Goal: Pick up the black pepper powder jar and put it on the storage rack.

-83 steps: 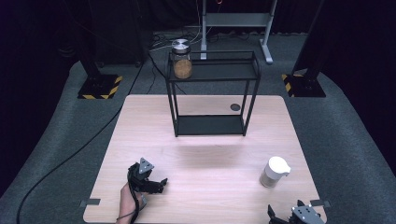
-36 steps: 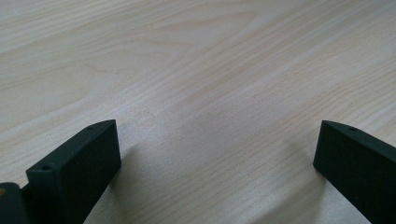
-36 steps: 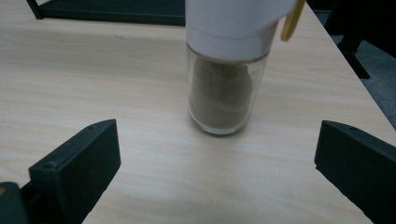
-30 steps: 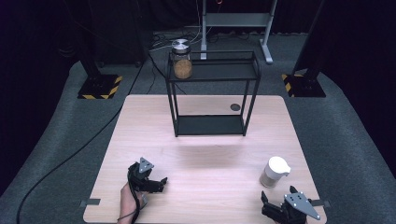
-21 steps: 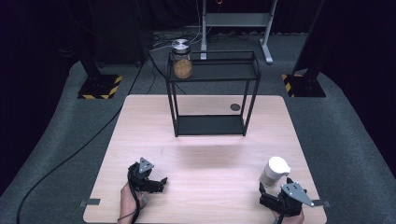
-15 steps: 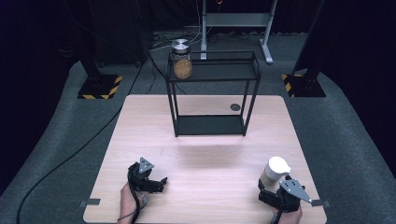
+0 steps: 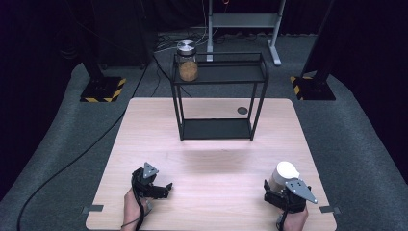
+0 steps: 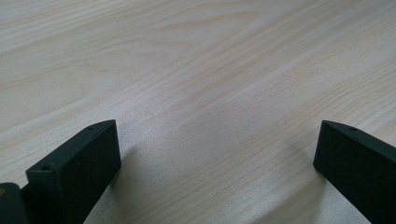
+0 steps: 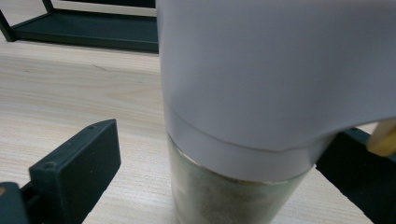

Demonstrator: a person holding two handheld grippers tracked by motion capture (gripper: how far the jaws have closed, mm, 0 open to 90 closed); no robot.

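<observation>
At the lower right of the high view, our right gripper (image 7: 281,196) has its jaws spread around the white-lidded glass jar (image 7: 283,174) standing on the pale wooden desk (image 7: 211,168), not yet pinched or lifted, while our left gripper (image 7: 156,185) rests open-jawed at the lower left.

Table (image 7: 207,144) pale matt wood grain; jar (image 9: 243,196) clear glass, smooth white matt lid (image 9: 280,65); tongs matt black plastic

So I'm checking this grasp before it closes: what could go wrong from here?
The right gripper stands open around the white-lidded glass jar, which sits off-centre between the jaws; the nearer jaw may push and tip it. The jar stands near the wooden table's front right corner, so a knock might send it off.
</observation>
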